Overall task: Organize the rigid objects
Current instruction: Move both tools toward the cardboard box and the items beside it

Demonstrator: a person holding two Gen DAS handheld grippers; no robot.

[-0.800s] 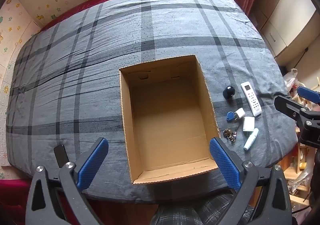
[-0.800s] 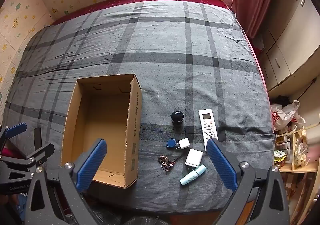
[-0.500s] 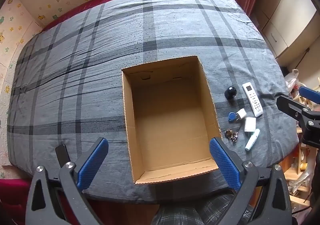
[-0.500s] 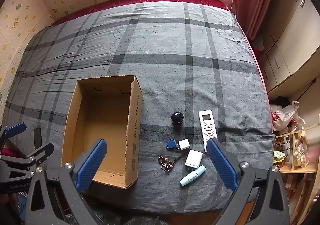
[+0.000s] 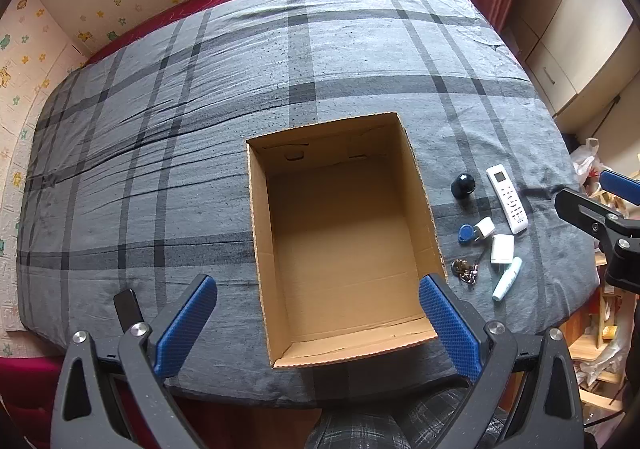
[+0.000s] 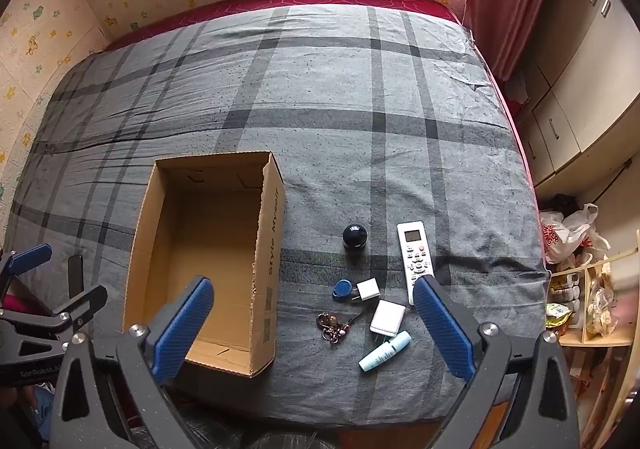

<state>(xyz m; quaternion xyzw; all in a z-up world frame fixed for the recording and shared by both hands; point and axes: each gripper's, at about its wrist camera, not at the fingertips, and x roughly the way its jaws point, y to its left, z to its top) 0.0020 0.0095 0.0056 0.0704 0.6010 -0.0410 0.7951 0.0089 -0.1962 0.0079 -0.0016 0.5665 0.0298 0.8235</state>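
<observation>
In the right wrist view, the left tool (image 6: 24,277) is showing at the far left edge, its blue-padded fingers standing spread with nothing between them. Just right of it a dark phone-like slab (image 6: 75,275) is lying on the plaid-covered bed (image 6: 320,109). The open cardboard box (image 6: 208,257) is sitting left of centre in the lower half of the frame, bare cardboard showing inside. The right tool (image 6: 312,323) is hanging over the near edge of the bed, fingers spread wide and gripping nothing. Between its fingers, right of the box and apart from it, the small things are lying clustered: a key bunch (image 6: 331,325), a blue fob (image 6: 342,289), a white plug (image 6: 368,288), a black round knob (image 6: 354,236), a white case (image 6: 387,318), a pale tube (image 6: 385,351) and, rightmost, a white remote (image 6: 415,255).
</observation>
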